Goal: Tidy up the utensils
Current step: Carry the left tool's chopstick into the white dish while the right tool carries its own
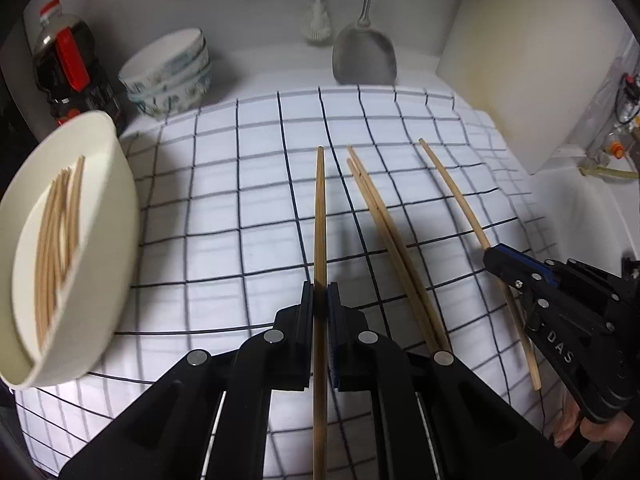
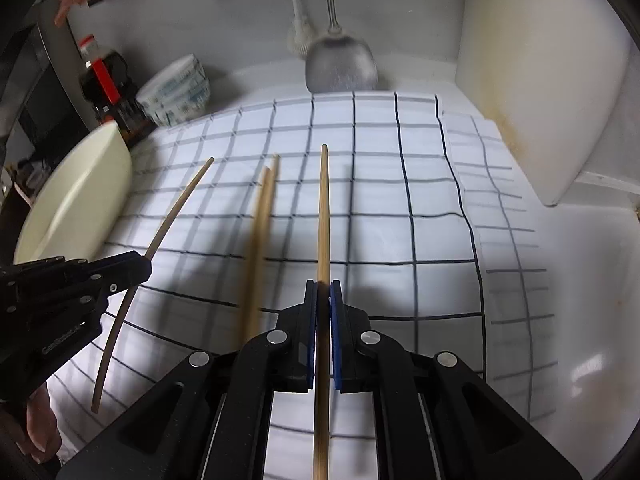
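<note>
My left gripper (image 1: 321,294) is shut on one wooden chopstick (image 1: 320,216), which runs straight ahead between its pads above the checked cloth (image 1: 224,208). My right gripper (image 2: 323,288) is shut on another chopstick (image 2: 323,216). Each shows in the other's view: the right gripper (image 1: 495,258) with its chopstick (image 1: 452,192), the left gripper (image 2: 142,266) with its bowed-looking chopstick (image 2: 180,204). Two more chopsticks (image 1: 384,224) lie side by side on the cloth between the grippers. A cream oval dish (image 1: 108,216) at the left holds several chopsticks (image 1: 56,240).
At the back left stand stacked patterned bowls (image 1: 168,76) and a dark bottle with a red cap (image 1: 64,64). A metal spatula (image 1: 364,60) and a white brush (image 1: 316,20) hang at the back wall. A white board (image 1: 512,72) leans at the right. A hand (image 2: 38,420) shows at the lower left.
</note>
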### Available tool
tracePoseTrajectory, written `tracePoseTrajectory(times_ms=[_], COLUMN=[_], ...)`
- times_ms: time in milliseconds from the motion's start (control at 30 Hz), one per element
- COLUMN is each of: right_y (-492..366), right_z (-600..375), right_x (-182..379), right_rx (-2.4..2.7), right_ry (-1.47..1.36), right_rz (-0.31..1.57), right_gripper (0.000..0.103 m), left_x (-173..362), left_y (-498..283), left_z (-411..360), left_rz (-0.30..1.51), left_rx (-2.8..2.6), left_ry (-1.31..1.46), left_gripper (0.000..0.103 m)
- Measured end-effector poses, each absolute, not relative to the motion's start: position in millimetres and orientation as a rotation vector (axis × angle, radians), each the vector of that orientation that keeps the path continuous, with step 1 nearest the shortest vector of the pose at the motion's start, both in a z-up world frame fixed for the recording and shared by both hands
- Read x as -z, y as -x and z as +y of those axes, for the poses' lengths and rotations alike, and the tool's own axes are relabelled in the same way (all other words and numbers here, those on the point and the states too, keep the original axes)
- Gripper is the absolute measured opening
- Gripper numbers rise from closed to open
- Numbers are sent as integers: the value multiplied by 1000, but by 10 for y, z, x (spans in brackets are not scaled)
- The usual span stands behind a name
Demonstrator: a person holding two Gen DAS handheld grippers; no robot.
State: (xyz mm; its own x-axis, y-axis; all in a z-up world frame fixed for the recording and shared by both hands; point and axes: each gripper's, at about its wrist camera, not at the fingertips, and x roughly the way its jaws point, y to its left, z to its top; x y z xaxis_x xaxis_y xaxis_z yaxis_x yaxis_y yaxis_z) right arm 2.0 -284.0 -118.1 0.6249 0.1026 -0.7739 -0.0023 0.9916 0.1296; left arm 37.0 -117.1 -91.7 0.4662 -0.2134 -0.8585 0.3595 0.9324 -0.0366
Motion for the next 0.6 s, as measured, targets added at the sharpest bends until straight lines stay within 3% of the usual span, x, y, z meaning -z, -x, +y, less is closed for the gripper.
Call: tracePoseTrajectory(times_ms=[267,600], right_y=[-9,-549], right_z=[-2197,-909], right_x=[592,281], right_rx=[-151,-361], right_ry=[-138,-79], right_rz=[800,768], right_gripper=[6,6], left_x=[152,81], left_y=[-391,-747], left_z=[-418,1014], left_rz=[899,848], left_rx=[259,-57], left_ry=[-132,-89], left_gripper=[7,7])
